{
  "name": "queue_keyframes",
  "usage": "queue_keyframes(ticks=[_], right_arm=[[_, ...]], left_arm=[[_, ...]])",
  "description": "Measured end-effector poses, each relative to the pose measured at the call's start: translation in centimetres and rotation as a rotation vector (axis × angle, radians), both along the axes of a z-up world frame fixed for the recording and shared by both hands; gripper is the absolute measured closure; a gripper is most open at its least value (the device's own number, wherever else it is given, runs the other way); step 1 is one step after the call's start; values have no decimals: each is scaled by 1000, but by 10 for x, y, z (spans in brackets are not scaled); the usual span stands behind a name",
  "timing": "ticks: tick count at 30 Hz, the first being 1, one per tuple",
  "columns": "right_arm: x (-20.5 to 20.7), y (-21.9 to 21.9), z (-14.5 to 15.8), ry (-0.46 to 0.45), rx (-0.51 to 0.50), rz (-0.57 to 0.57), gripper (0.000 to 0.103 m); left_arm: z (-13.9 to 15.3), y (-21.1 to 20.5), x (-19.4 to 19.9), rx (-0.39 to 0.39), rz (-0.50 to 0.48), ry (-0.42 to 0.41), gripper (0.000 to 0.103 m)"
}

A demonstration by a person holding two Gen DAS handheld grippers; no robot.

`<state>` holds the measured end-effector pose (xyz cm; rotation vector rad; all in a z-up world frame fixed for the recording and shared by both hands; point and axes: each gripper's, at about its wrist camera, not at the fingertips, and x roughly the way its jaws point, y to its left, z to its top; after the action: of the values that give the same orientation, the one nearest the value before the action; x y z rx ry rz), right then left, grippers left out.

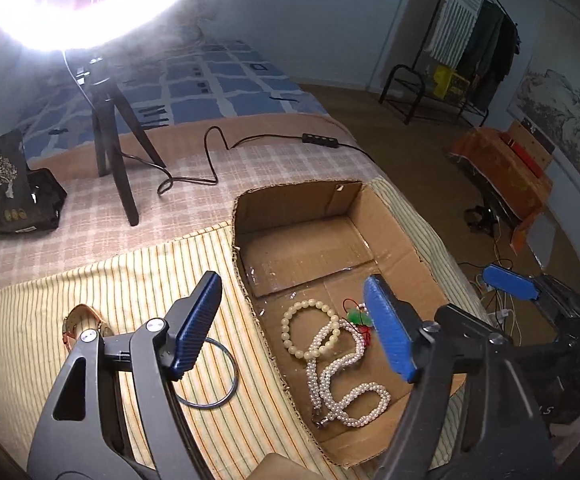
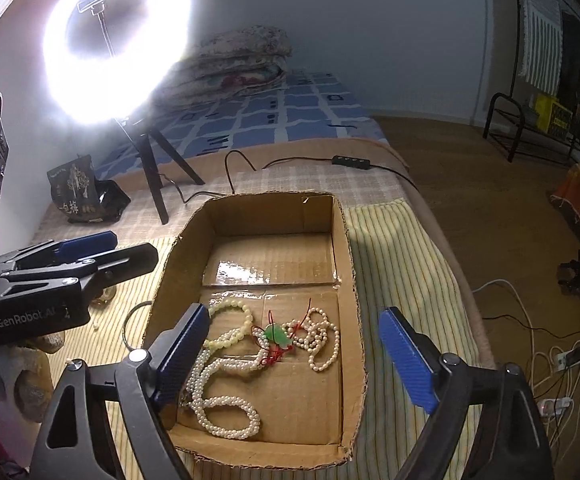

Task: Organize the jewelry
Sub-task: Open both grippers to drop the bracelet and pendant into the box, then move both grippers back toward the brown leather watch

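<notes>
An open cardboard box (image 1: 401, 232) (image 2: 349, 280) sits on a striped cloth. Inside lie a cream bead bracelet (image 1: 309, 332) (image 2: 230, 320), a thick pearl rope (image 1: 349, 396) (image 2: 226, 412), a green pendant on red cord (image 1: 355, 315) (image 2: 278, 336) and a thin pearl string (image 2: 321, 340). Left of the box on the cloth lie a thin metal bangle (image 1: 226, 384) and an orange-gold bracelet (image 1: 82, 320). My left gripper (image 1: 293, 328) is open and empty above the box's left wall. My right gripper (image 2: 297, 356) is open and empty over the box.
A ring light on a tripod (image 1: 110, 128) (image 2: 154, 176) stands behind the box, its cable and switch (image 1: 321, 138) trailing across the checked cloth. A black packet (image 1: 6, 188) lies at the far left. The bed edge drops to the floor at right, with cables (image 2: 549, 360).
</notes>
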<state>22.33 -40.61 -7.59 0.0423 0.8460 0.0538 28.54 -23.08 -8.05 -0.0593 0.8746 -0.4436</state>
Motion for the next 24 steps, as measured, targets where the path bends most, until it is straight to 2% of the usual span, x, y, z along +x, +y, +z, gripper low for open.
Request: queue_keyframes(ticks=[10,14,24], right_arm=[[-1,2,-1,9,-10,-7,8],[-3,6,-1,8,-24,0,1],[-9,21,5,1,-6,31,0]], left_arm=[[2,8,0,-7,11,7,27],[2,12,-3,-8,14,15,27],[12,38,-11,-5,36,16,27]])
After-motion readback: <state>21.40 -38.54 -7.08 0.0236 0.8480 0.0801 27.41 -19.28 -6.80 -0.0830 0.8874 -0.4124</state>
